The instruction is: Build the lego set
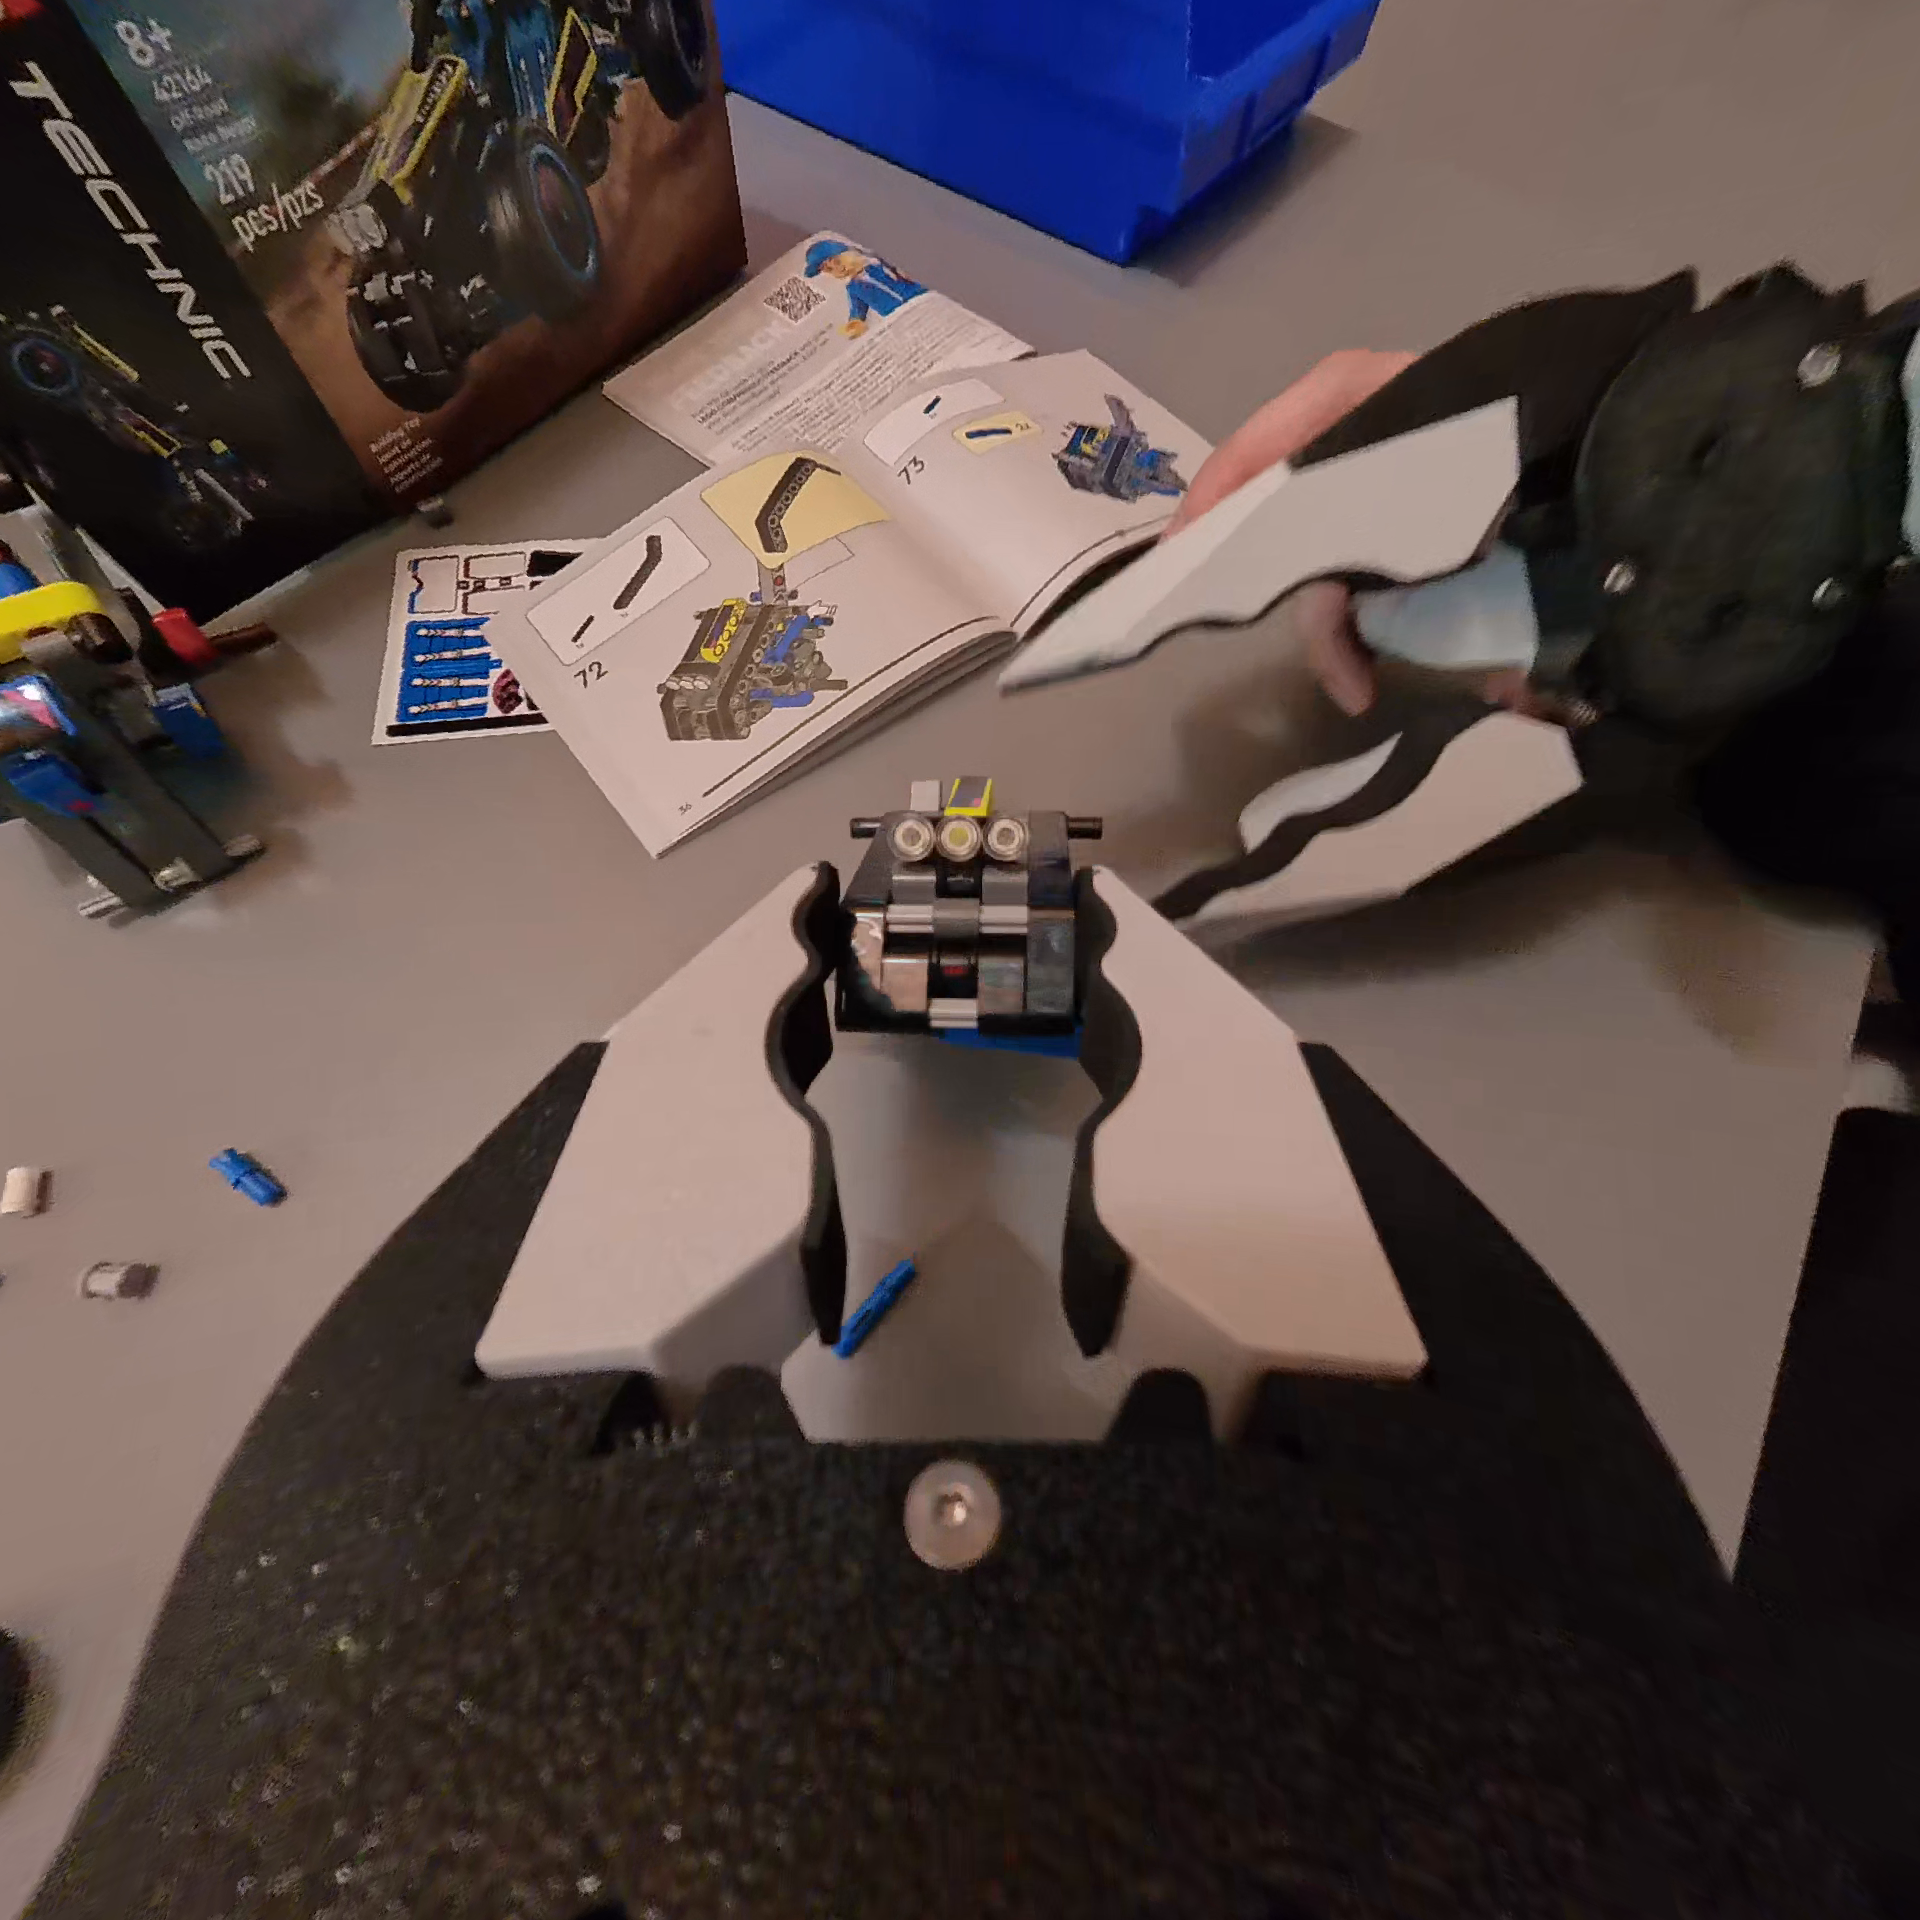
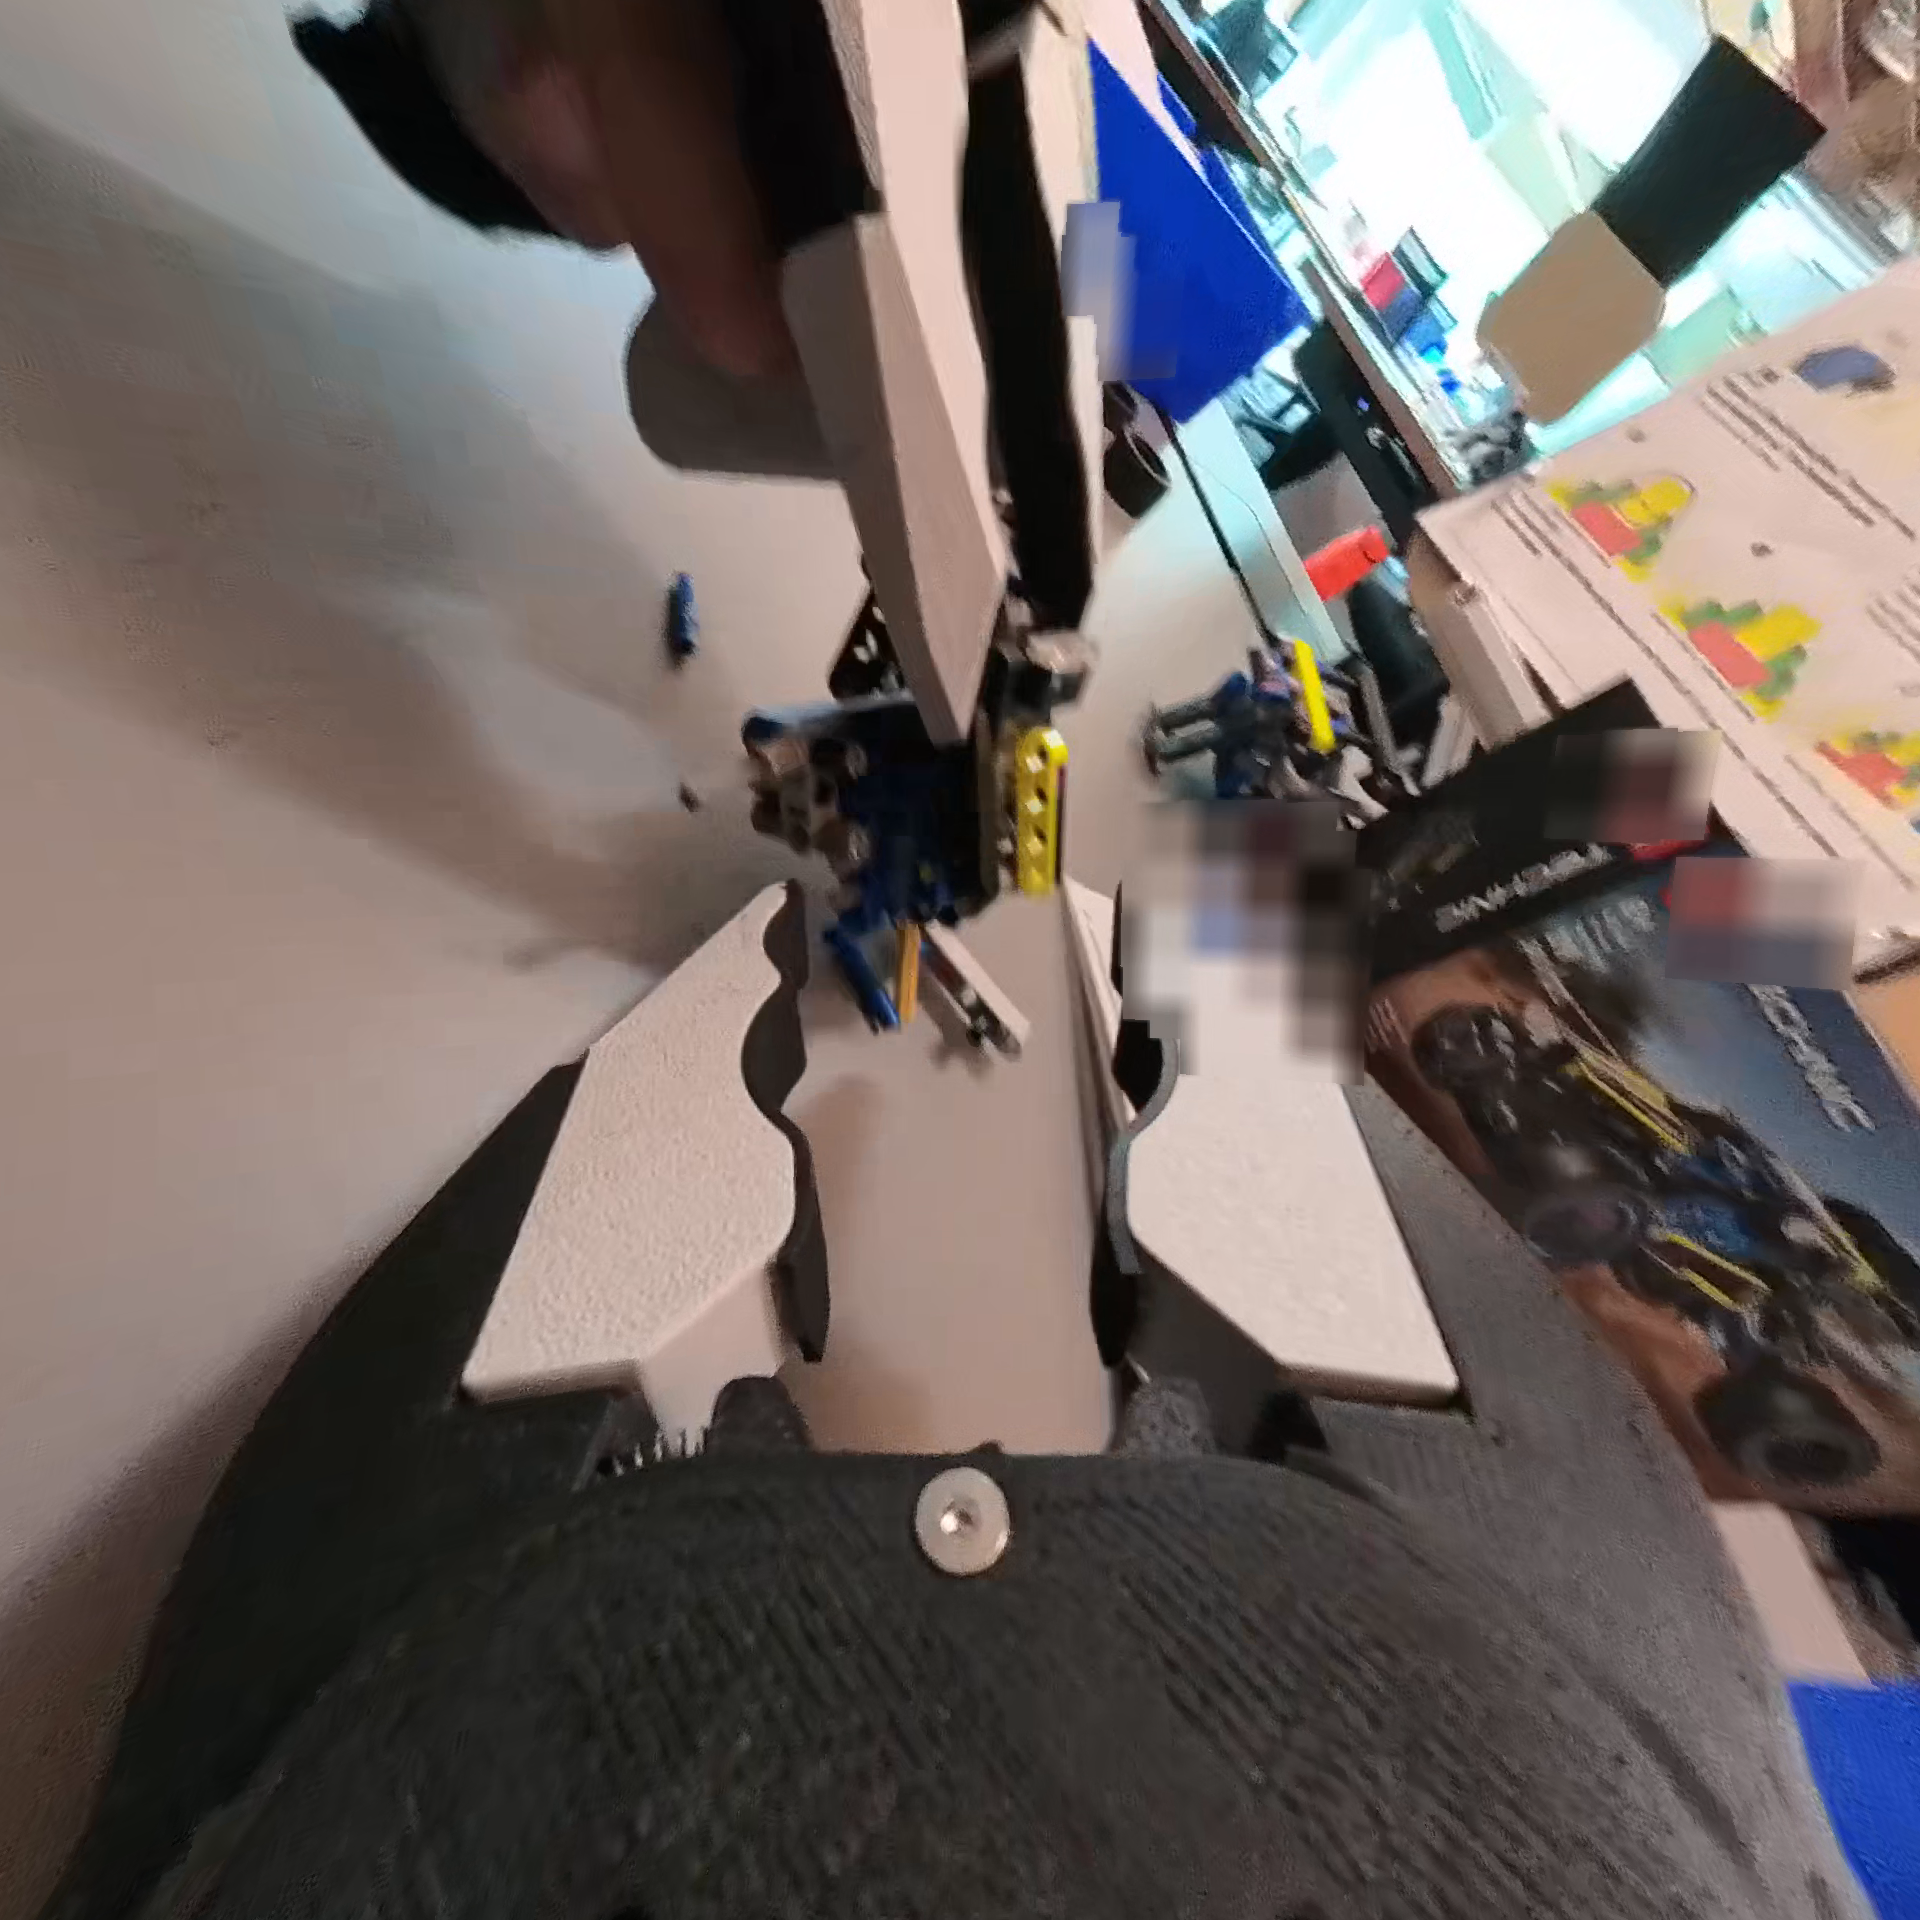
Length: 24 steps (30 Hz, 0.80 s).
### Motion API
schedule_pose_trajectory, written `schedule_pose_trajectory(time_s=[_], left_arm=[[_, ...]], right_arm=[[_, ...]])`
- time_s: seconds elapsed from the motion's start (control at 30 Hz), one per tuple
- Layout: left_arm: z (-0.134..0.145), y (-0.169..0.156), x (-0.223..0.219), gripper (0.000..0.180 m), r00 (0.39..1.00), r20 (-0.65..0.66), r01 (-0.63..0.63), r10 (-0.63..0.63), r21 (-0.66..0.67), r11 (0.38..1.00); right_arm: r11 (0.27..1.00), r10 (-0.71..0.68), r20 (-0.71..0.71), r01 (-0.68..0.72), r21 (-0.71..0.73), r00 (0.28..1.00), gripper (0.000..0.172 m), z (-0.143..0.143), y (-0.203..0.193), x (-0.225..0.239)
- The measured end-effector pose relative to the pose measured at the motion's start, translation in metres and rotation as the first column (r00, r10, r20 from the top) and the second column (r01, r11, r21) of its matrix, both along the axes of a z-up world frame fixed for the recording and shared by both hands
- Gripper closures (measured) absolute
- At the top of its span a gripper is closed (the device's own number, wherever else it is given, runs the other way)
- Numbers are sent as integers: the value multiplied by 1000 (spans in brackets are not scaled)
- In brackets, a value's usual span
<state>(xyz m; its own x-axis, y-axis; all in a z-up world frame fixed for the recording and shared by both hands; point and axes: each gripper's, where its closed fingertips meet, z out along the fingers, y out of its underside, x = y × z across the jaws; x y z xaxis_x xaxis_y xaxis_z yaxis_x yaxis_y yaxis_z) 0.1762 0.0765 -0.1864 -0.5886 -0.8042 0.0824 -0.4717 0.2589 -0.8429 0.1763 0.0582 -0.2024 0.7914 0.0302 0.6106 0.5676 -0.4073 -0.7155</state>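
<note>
My left gripper [image 1: 961, 920] is shut on a small brick-built assembly [image 1: 961, 935] of black, grey and blue parts with three round lights on its front, and both pads press its sides. In the right wrist view the left gripper [image 2: 1003, 675] comes down from the top, holding the same assembly [image 2: 904, 800], which shows a yellow beam [image 2: 1039, 810] on its side. My right gripper [image 2: 940, 935] is open and holds nothing. The assembly's lower blue and grey parts hang just in front of its fingertips. The right gripper also shows, blurred, at the right of the left wrist view [image 1: 1101, 790].
A grey table [image 1: 416, 987] carries an open instruction booklet [image 1: 831, 582], a sticker sheet [image 1: 457, 644], the set's box [image 1: 312, 260], a blue bin [image 1: 1039, 104] and a partly built model [image 1: 83, 727]. Loose blue pins [image 1: 247, 1176] and small grey pieces [image 1: 120, 1280] lie at the left. Left and right tips are no more than a few centimetres apart.
</note>
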Motion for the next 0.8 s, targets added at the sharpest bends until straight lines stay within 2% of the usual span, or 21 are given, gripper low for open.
schedule_pose_trajectory(time_s=[0.13, 0.27, 0.33, 0.43, 0.57, 0.7, 0.73, 0.8], left_arm=[[0, -5, -1, 139, 1000, 16, -4, 4, 17, 1000], [1, -10, -8, 139, 998, 20, 54, -54, 12, 998], [0, -14, -10, 139, 997, 31, 66, -66, 16, 998], [-3, -18, -11, 139, 996, 37, 76, -77, 40, 996], [-5, -21, -12, 139, 996, 18, 88, -89, 51, 995], [-9, -17, -8, 139, 997, -65, 41, -44, -52, 998], [-10, -16, -7, 139, 995, -88, 31, -39, -90, 995], [-6, -12, -3, 139, 995, -88, 26, -42, -171, 985]], right_arm=[[998, 63, -80, -65, -15, 995, 119, -5, 7, -6], [996, 75, -150, -65, 66, 986, 139, 5, -5, 1], [996, 76, -134, -68, 65, 988, 133, 5, -7, 0], [996, 85, -94, -84, 7, 992, 143, -4, -6, -3], [995, 102, -88, -100, 26, 991, 140, -3, -11, -2], [998, 68, 27, -68, 14, 997, 135, -1, -12, 3], [998, 69, 27, -69, 14, 997, 133, -1, -13, 4], [996, 85, -59, -83, 22, 995, 129, -1, -20, 5]])
